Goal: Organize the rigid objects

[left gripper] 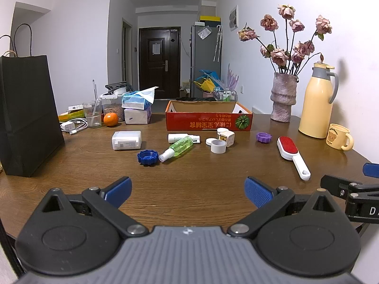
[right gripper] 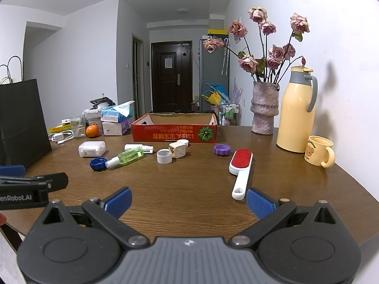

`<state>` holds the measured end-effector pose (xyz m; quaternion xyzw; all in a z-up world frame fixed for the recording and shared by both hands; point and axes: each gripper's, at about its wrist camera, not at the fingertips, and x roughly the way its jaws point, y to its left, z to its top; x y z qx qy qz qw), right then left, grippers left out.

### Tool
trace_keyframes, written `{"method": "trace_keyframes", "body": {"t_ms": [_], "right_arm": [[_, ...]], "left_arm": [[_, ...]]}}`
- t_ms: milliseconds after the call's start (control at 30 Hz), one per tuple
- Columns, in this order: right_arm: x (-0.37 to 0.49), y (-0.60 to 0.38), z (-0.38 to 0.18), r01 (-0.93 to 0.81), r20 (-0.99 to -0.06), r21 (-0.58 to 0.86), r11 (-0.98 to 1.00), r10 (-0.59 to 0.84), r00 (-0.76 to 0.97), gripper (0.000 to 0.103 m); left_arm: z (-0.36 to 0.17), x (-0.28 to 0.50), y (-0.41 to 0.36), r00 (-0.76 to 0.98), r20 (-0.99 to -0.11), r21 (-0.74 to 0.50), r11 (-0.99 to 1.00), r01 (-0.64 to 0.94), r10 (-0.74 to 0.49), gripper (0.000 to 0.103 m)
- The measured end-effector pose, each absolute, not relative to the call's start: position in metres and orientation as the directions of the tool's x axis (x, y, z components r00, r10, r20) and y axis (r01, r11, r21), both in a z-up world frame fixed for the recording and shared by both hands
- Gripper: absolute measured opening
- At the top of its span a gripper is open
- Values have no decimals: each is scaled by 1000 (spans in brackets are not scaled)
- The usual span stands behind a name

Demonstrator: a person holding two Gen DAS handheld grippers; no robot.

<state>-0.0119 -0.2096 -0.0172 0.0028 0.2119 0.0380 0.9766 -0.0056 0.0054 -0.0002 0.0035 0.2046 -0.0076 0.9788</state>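
So the wooden counter (left gripper: pixel 189 189) is the biggest thing here and it's carrying everything. On my far left stands a tall black paper bag (left gripper: pixel 26 118). At the back middle sits the red cardboard box (left gripper: pixel 208 120), open on top, with a green squash printed on its front. To the right of it there's a pinkish vase (right gripper: pixel 264 113) with dried roses, then a yellow thermos jug (right gripper: pixel 296 116) and a small yellow mug (right gripper: pixel 318 150) just in front of the jug.

The loose stuff is scattered in front of the box. The lint brush (right gripper: pixel 240 170), red pad and white handle, lies on the right with its handle end pointing toward me, just ahead of my right finger. On the left is a white rectangular case (left gripper: pixel 126 140). In the middle lies a green spray bottle (left gripper: pixel 177 148) on its side, with a white bottle (left gripper: pixel 180 138) also lying down just behind it. Near those is a white tape roll (left gripper: pixel 218 146) touching or nearly touching a small cream square jar (left gripper: pixel 228 138). A blue ridged cap (left gripper: pixel 148 157) sits just beside the green bottle's nozzle, and a purple ridged cap (right gripper: pixel 222 149) sits between the jar and the brush.

My left hand-held gripper (left gripper: pixel 188 190) hangs over the near edge, fingers spread wide, gripping nothing. My right hand-held gripper (right gripper: pixel 188 202) is the same, spread wide and empty.
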Motion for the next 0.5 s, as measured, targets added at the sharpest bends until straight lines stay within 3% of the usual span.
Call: {"method": "trace_keyframes", "body": {"t_ms": [500], "right_arm": [[-12,-210,-17,-73,-413,21,997,75,908,103]], "left_arm": [[1,-5,5,916,-400,3,1000,16,-13,103]]}}
